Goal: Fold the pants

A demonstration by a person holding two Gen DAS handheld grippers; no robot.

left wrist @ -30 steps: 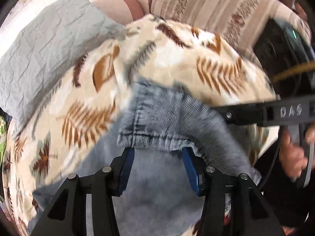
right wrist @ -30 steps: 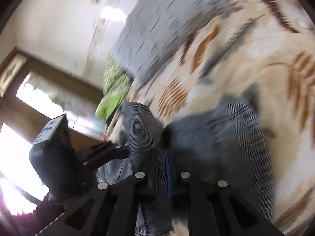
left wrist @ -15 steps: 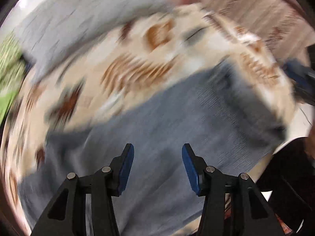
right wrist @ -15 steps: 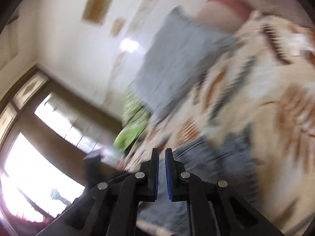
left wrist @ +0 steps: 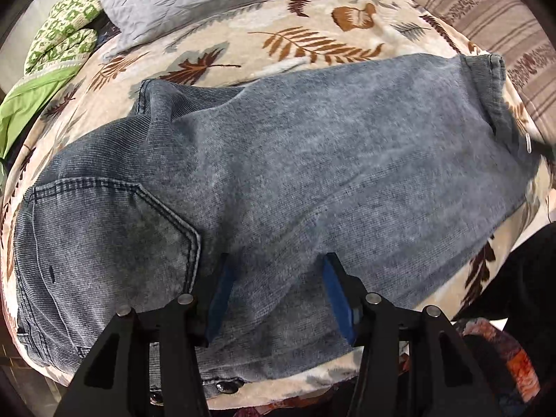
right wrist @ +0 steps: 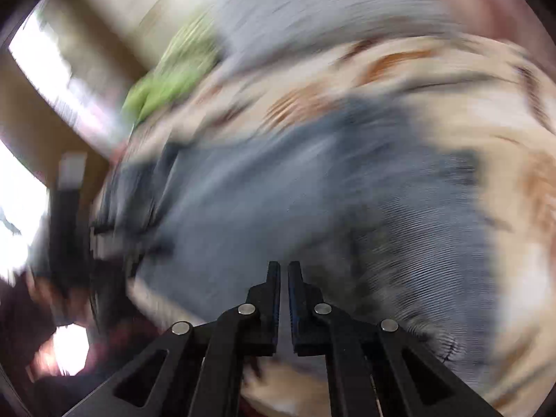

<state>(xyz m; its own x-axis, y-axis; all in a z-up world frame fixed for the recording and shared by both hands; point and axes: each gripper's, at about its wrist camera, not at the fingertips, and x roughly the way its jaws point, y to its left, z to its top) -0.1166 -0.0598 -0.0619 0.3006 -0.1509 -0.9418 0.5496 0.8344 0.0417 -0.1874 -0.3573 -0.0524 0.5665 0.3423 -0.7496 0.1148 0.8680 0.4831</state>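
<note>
The left gripper hangs over the jeans, jaws spread wide. The right gripper is pinched closed, empty, its view blurred. No writing legible.

right wrist view, heavy motion blur, gripper over jeans on bed

right gripper fingers nearly together, thin gap between blue pads, nothing visibly held. blue-grey jeans spread across the middle of frame just past the fingertips, ribbed texture readable on the right part, creases at the left end. under them a cream blanket with brown leaf print, showing far and right. grey pillow at far edge, green cloth beside it on its left. bright window far left, dark blurred shape near left, can't tell what it is.
</note>
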